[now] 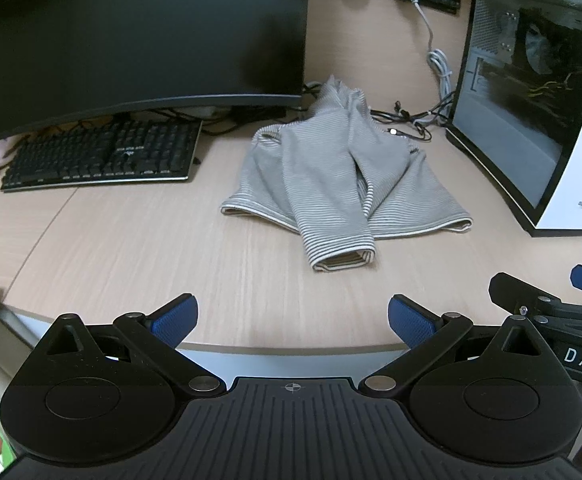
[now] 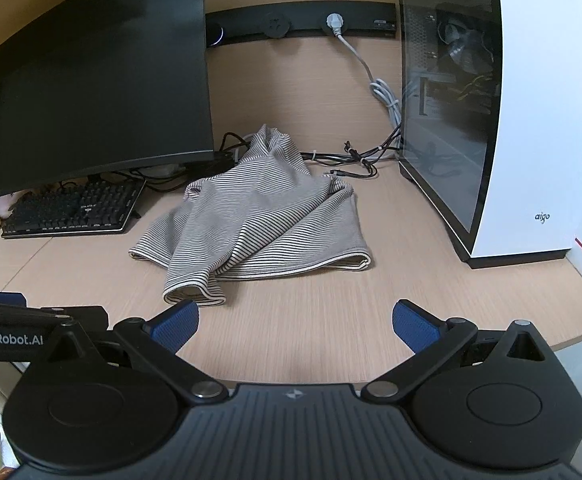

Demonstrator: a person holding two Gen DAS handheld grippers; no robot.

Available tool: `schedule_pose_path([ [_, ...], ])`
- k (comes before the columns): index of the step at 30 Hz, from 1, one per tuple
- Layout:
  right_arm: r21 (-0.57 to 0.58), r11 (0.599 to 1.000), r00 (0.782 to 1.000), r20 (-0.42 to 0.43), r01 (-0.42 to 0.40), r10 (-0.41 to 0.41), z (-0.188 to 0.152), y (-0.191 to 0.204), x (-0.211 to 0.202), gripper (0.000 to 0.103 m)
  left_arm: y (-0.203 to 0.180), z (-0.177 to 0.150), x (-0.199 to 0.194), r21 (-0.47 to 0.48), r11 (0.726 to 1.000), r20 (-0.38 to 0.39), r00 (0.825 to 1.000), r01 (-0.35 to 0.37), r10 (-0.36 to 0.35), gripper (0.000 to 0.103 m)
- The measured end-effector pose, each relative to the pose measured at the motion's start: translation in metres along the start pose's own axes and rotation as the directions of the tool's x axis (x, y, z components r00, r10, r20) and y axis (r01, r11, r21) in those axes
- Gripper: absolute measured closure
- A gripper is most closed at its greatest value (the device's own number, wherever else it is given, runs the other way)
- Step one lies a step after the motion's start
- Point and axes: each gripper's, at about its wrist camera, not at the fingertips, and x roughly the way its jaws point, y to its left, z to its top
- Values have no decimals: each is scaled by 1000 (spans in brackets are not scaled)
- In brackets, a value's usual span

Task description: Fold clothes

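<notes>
Hovering with left tongs (image 1: 293,322) and right tongs (image 2: 295,326) both spread wide and empty, near the striped shirt (image 1: 339,176) crumpled beside the monitor (image 1: 143,40), risking snagging cables (image 1: 415,120) behind it.

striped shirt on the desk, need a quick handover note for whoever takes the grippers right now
Left gripper: open, empty, over the near desk edge.
Right gripper: open, empty, beside it.
Grey-and-white striped knit shirt: in a loose heap on the light wooden desk, between the black keyboard and the white PC case.
Done: no fold visible.
Left: spread it flat, then fold.
</notes>
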Motion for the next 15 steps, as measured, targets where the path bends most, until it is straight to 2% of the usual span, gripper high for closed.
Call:
schedule_pose_path([
  [15,-13,1000,1000,-17,-1,1,3,1,-1,0,1,4,3,-11,1000,-20,1000,-5,5,0],
])
